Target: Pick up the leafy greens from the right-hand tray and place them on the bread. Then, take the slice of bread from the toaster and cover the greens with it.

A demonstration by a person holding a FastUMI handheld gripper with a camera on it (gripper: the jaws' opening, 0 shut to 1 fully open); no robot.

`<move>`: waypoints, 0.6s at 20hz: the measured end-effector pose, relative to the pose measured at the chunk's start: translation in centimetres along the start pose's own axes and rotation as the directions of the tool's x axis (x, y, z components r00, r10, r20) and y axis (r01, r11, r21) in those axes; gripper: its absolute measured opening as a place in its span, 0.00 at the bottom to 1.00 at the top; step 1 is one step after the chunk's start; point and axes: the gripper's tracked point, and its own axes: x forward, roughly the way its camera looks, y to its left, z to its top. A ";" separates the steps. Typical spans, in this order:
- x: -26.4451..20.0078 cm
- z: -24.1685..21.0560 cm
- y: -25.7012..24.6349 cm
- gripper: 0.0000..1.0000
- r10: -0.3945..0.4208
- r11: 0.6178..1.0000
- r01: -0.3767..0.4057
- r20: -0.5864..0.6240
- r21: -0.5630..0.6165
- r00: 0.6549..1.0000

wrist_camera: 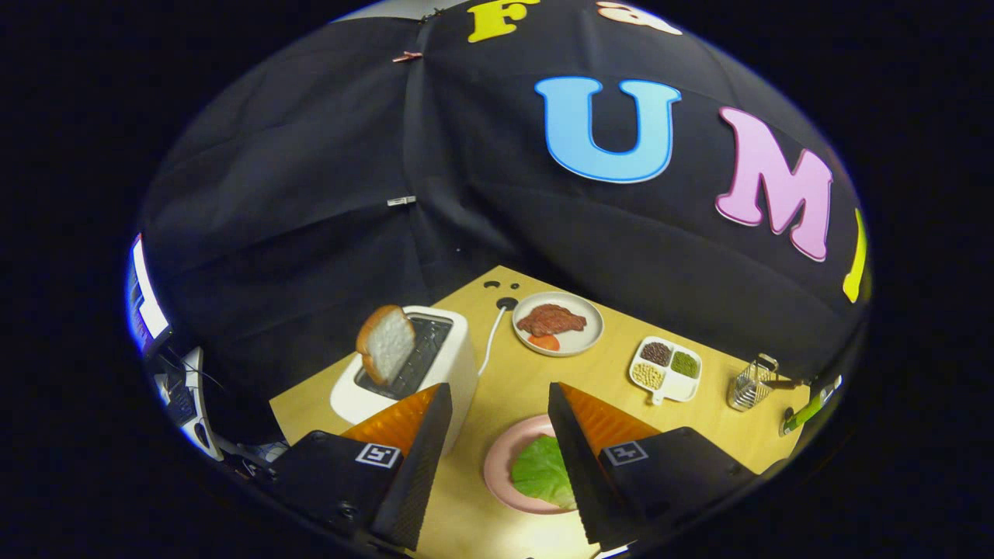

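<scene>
In the gripper view, the gripper (497, 404) has its two fingers spread wide apart, with nothing held between them. It sits above a light wooden table (536, 380).

Between the fingers, low down, lies a round pink plate (497, 466). On it rests a flat green lettuce leaf (542, 470), which covers whatever is under it, so the bread beneath cannot be made out. The right finger overlaps the plate's right side.

Just beyond the left fingertip stands a white rectangular toaster (458, 357) with a dark slot on top. A slice of white bread with a brown crust (384, 343) stands tilted out of the slot, leaning toward the toaster's left side. A white cord (491, 340) runs from the toaster toward the back of the table.

Beyond the fingers, further back, is a round grey plate (584, 338) holding a brown piece of meat (551, 319) and an orange-red slice (543, 341). To the right of it sits a white four-compartment tray (666, 371) filled with beans and grains of different colours. Further right stands a small wire basket (750, 384), and near the table's right edge lies a green-handled tool (808, 410).
</scene>
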 end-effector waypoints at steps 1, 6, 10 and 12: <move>0.7 0.8 1.3 0.79 0.015 1.000 -0.015 0.005 -0.010 1.000; 4.9 2.5 6.6 0.79 0.038 0.999 -0.039 -0.018 -0.038 0.999; 9.1 1.6 10.2 0.79 0.048 0.997 -0.051 -0.070 -0.049 0.996; 10.9 0.7 11.0 0.80 0.033 0.998 -0.038 -0.100 -0.053 0.994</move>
